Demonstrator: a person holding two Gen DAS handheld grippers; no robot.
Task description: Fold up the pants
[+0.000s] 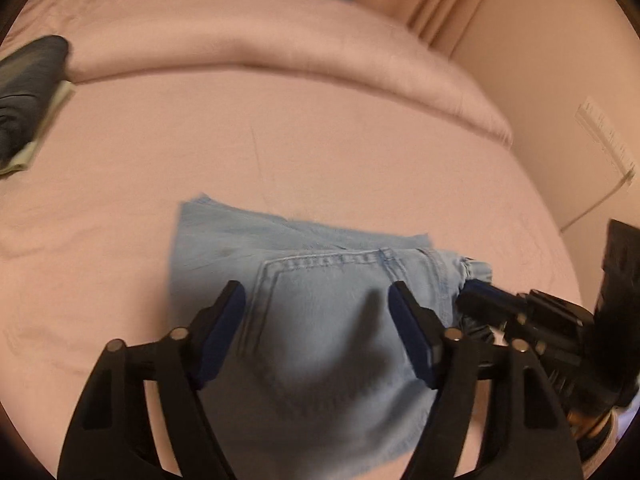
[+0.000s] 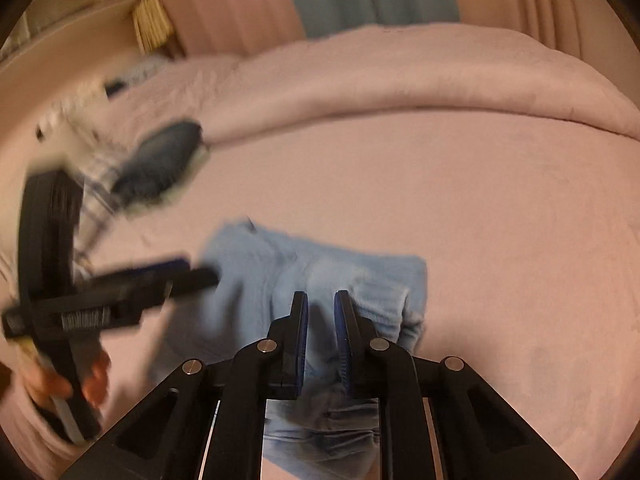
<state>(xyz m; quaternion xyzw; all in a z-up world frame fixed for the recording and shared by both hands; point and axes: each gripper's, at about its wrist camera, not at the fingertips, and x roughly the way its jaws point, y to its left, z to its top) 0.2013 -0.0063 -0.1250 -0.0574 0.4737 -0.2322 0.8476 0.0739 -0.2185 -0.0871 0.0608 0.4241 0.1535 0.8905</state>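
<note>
Light blue jeans [image 1: 320,280] lie folded into a small packet on the pink bed sheet [image 1: 320,140], back pocket up. My left gripper [image 1: 316,298] hovers over the pocket, its jaws wide apart with nothing between the blue pads. In the right wrist view it appears blurred as the left gripper [image 2: 198,270] at the jeans' [image 2: 248,280] left edge. My right gripper [image 2: 321,300] sits over the jeans with only a narrow gap between its pads; blur hides whether cloth is pinched. From the left wrist view, the right gripper [image 1: 474,290] meets the waistband end.
A dark folded garment stack [image 1: 28,92] [image 2: 160,160] lies at the bed's far left. A rolled pink duvet [image 1: 280,44] runs across the back. A wall [image 1: 560,60] borders the bed's right side. A person's hand [image 2: 94,376] holds the left gripper.
</note>
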